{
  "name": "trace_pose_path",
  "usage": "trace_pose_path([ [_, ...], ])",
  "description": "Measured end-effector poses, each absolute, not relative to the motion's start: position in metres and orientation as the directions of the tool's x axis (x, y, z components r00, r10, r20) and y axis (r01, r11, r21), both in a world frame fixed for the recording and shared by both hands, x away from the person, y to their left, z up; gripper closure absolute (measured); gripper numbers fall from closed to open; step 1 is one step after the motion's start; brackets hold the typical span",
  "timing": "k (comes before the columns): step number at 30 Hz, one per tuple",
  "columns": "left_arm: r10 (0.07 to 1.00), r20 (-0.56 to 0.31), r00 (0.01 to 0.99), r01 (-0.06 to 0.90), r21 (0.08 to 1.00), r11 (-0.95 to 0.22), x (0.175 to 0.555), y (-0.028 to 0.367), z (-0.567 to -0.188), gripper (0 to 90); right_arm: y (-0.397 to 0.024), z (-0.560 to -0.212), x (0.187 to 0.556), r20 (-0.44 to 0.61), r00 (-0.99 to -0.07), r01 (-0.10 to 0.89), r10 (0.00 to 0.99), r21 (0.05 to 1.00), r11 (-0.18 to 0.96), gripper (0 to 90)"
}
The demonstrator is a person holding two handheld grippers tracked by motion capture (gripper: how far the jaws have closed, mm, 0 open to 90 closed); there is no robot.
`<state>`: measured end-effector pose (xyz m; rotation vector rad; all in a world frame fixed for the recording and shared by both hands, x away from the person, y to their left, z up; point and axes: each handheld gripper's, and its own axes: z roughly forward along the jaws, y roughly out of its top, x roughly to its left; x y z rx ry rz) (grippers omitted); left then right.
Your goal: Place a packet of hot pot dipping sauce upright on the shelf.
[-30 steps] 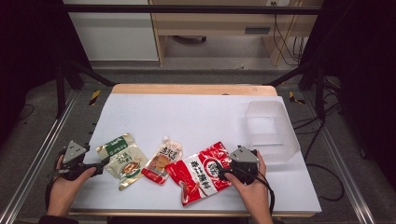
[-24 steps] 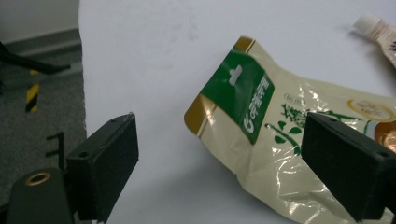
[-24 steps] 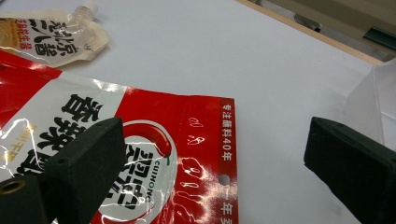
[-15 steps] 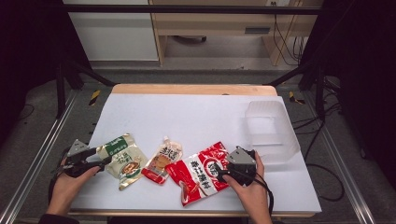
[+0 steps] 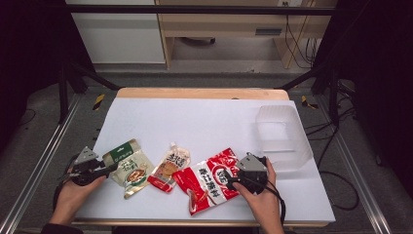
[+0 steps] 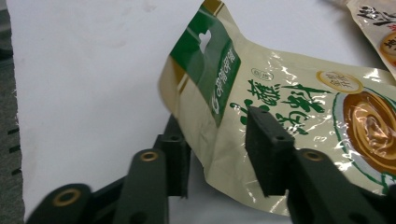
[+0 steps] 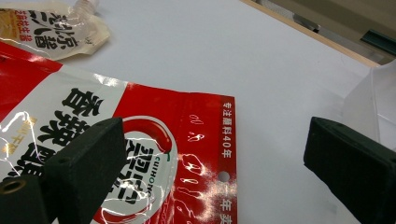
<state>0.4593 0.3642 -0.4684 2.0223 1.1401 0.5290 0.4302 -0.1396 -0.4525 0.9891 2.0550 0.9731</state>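
1. The left tool (image 5: 108,168) sits at the counter's (image 5: 204,122) left edge. Its jaws have just been closing around the near corner of the glossy green-and-cream foil pouch (image 5: 129,165). In the left gripper view that corner (image 6: 219,154) lifts off the white surface between the two black pads, one under it and one over it; whether they pinch yet I cannot tell.
2. The pouch looks light, thin and floppy, its film slick. I judge the flat sealed edge the best hold, since the filled belly would slide or buckle.
3. A small cream-and-red spouted sachet (image 5: 169,168) lies just beside it, untouched.
4. The large red-and-white shiny plastic bag (image 5: 208,179) lies right of that. The right tool (image 5: 230,181) rests at its edge with jaws spread wide, gripping nothing; one pad (image 7: 88,158) hovers above the print.
5. A clear plastic tub (image 5: 282,136) stands at the far right.
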Motion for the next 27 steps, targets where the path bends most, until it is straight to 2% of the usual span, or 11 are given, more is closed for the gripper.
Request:
trace_pose_path([
  [1,0.852,0.003,0.524,0.545,0.768,-0.337,0.459,0.364,-0.468,72.1,-0.140,-0.453,0.430,-0.229,-0.503,0.352,0.833,0.826,0.440,6.6],
  [4,0.845,0.009,0.534,0.544,0.762,-0.351,0.459,0.364,-0.466,82.3,-0.140,-0.453,0.431,-0.229,-0.505,0.351,0.832,0.826,0.441,6.6],
  [7,0.841,0.005,0.541,0.538,0.767,-0.351,0.458,0.364,-0.462,88.7,-0.140,-0.453,0.431,-0.233,-0.505,0.350,0.831,0.825,0.444,6.4],
  [13,0.837,0.033,0.547,0.513,0.777,-0.365,0.453,0.363,-0.455,90.0,-0.142,-0.452,0.431,-0.238,-0.499,0.351,0.833,0.823,0.446,6.1],
  [18,0.843,0.006,0.538,0.508,0.795,-0.330,0.448,0.369,-0.449,90.0,-0.142,-0.452,0.431,-0.238,-0.503,0.352,0.831,0.822,0.448,6.2],
  [27,0.830,0.019,0.557,0.452,0.832,-0.322,0.440,0.375,-0.435,90.0,-0.143,-0.453,0.431,-0.242,-0.494,0.360,0.835,0.817,0.450,6.1],
])
